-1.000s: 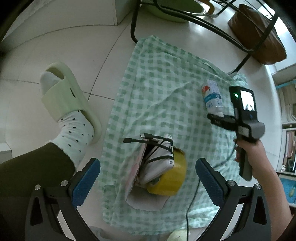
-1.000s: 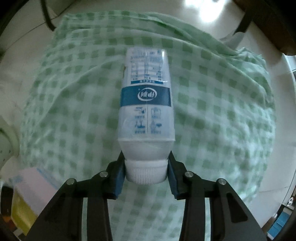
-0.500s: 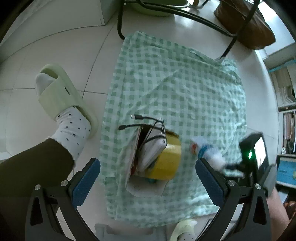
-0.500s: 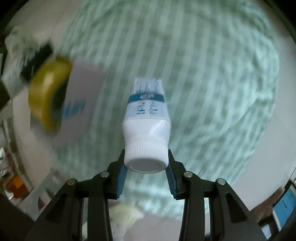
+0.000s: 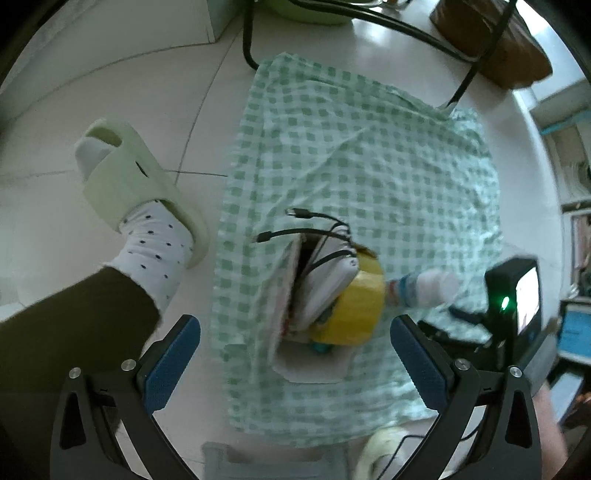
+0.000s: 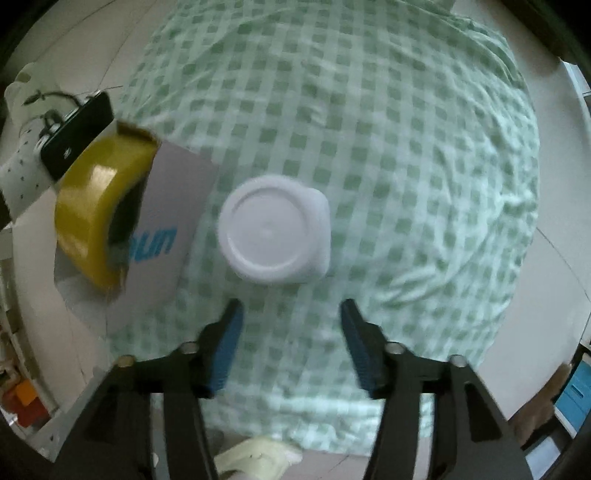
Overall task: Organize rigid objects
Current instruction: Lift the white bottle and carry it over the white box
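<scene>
A white plastic bottle (image 6: 275,230) stands upright on the green checked cloth (image 6: 406,147), seen cap-on from above. My right gripper (image 6: 290,339) is open just behind it, not touching. The bottle (image 5: 424,286) stands next to a yellow tape roll (image 5: 351,314), a white power bank with black cables (image 5: 325,273) and a flat white box (image 5: 314,365). The tape roll (image 6: 96,218) and box (image 6: 162,236) show left in the right wrist view. My left gripper (image 5: 295,354) is open and empty above the pile. The right gripper's body (image 5: 513,295) shows at the right.
The cloth (image 5: 369,147) lies on a tiled floor. A foot in a dotted sock and pale green slipper (image 5: 125,184) is on the left. Black chair legs (image 5: 369,22) and a brown bag (image 5: 491,40) are at the far edge. Shelves stand at the right.
My right gripper carried the bottle from the cloth's right side to beside the tape roll, stood it upright, opened and let go. The left gripper stayed open.
</scene>
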Available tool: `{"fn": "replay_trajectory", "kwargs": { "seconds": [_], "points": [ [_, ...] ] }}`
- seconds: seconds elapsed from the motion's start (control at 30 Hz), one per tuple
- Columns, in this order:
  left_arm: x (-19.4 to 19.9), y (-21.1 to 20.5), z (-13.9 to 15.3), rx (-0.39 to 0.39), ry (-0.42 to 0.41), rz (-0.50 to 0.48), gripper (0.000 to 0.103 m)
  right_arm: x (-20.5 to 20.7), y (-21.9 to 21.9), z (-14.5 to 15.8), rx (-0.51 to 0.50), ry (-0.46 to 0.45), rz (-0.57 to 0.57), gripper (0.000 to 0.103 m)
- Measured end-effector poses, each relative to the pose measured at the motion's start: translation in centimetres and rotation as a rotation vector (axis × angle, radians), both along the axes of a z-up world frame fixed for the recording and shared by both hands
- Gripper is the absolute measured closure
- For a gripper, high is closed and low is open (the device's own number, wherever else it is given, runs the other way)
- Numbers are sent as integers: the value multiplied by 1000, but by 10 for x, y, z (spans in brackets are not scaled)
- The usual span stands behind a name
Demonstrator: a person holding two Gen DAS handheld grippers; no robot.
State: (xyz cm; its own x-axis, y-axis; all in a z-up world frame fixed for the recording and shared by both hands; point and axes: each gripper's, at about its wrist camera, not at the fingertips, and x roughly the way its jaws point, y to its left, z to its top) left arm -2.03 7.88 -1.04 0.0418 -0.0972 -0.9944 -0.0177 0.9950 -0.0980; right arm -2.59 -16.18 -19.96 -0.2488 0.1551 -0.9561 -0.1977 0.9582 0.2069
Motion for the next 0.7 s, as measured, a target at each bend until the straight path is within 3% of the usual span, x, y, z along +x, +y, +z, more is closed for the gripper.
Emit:
{"fn": "replay_trajectory", "kwargs": {
  "seconds": [0.07, 0.13, 0.23, 0.27, 0.33, 0.5, 0.63, 0.7],
  "points": [
    [-1, -6, -3, 29, 3, -31, 0, 9, 4, -3, -19, -8, 8, 40],
    [-3, -12, -6, 42, 9, -61, 0, 17, 7, -6, -26, -4, 10, 28],
    [-4, -16, -12, 63, 23, -98, 0, 32, 13, -9, -43, -24, -7, 21],
    [-5, -18, -14, 69, 30, -108, 0, 38, 14, -9, -40, -19, -3, 23],
    [-4, -21, -17, 80, 40, -127, 0, 40, 12, -11, 10, 21, -3, 51],
    [-11, -39, -14, 103, 9, -236, 0, 34, -1, 11, 31, 1, -30, 51],
    [-25, -53, -13, 81, -16, -329, 0, 29, -27, 57, 192, -43, -156, 51],
    [-30, -59, -9, 23, -35, -363, 0, 24, -29, 83, 271, -66, -195, 51]
  ]
}}
